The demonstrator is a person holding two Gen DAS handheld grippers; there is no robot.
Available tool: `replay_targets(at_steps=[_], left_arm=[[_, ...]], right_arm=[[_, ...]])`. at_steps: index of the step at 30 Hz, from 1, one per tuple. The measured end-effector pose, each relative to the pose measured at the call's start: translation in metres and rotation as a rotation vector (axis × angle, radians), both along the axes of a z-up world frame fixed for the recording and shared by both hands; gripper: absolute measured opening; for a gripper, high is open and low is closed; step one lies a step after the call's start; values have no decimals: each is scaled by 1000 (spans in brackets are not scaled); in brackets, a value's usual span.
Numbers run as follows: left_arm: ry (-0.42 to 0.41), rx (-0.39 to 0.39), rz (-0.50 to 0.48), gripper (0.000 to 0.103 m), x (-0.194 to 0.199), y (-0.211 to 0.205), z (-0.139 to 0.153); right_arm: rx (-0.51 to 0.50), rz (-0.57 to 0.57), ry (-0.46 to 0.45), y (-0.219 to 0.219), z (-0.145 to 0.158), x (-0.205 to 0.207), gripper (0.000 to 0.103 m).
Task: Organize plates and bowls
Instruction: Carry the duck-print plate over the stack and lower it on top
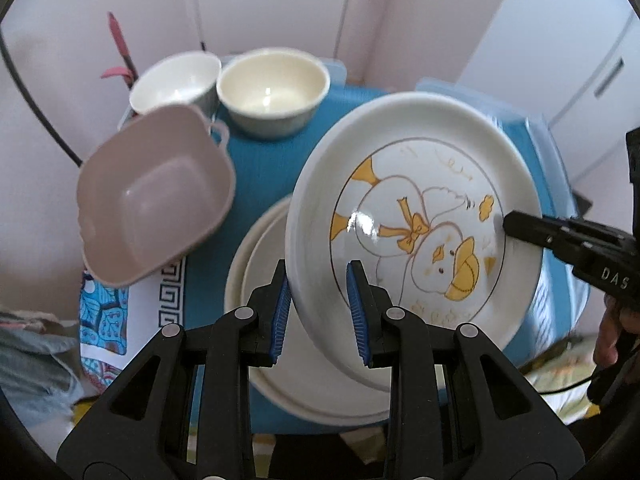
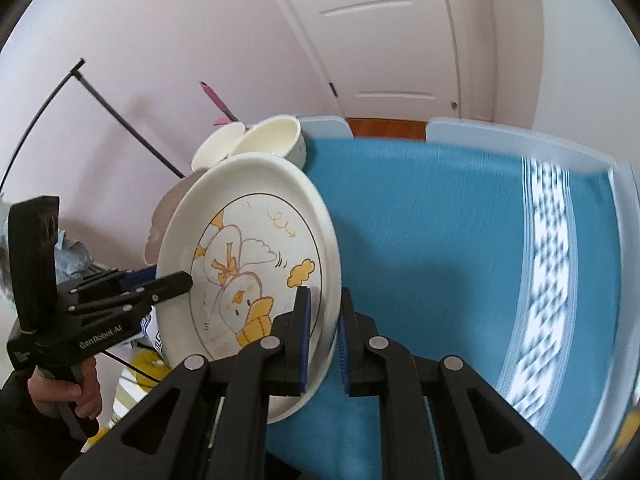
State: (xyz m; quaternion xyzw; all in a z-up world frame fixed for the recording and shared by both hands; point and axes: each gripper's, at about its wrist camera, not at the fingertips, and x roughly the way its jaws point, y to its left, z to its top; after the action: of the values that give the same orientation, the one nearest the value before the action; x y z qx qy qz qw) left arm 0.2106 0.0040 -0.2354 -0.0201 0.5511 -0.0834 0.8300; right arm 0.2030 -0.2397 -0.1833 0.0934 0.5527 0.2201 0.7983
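Both grippers are holding the duck plate [image 1: 416,216] tilted in the air above the plain plates [image 1: 264,280] on the bench [image 2: 420,240]. The left gripper [image 1: 318,308] and right gripper [image 2: 322,336] are each pinching its rim. It probably needs lowering flat onto that pile next. Three bowls are waiting: a pink bowl [image 1: 156,196] and two white bowls [image 1: 276,92]. The pile seems to be two plates.

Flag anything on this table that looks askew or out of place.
The pink square bowl is tipped up on its side at the table's left edge, partly past the blue cloth, rather than sitting flat. The duck plate is also tilted, but both grippers hold its rim. Nothing looks spilled or broken.
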Motion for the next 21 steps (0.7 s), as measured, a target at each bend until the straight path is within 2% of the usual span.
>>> replay_targets(at_steps=[5,9,13,21], left_arm=[[45,24,-83,25,-2,6,-31],[56,61,-137,25,0,4,-44],[54,119,-177,25,-1,0,-49],[-6,273,-250,25,-2,-19,-43]], right_arm=[[-60,-58,30,16,-21,-14,12],[-107,-93,34,24,-27,-19,12],[-140,-104,34,32,-29,-18,12],[-179,-120,33,37,-32,-27,12]])
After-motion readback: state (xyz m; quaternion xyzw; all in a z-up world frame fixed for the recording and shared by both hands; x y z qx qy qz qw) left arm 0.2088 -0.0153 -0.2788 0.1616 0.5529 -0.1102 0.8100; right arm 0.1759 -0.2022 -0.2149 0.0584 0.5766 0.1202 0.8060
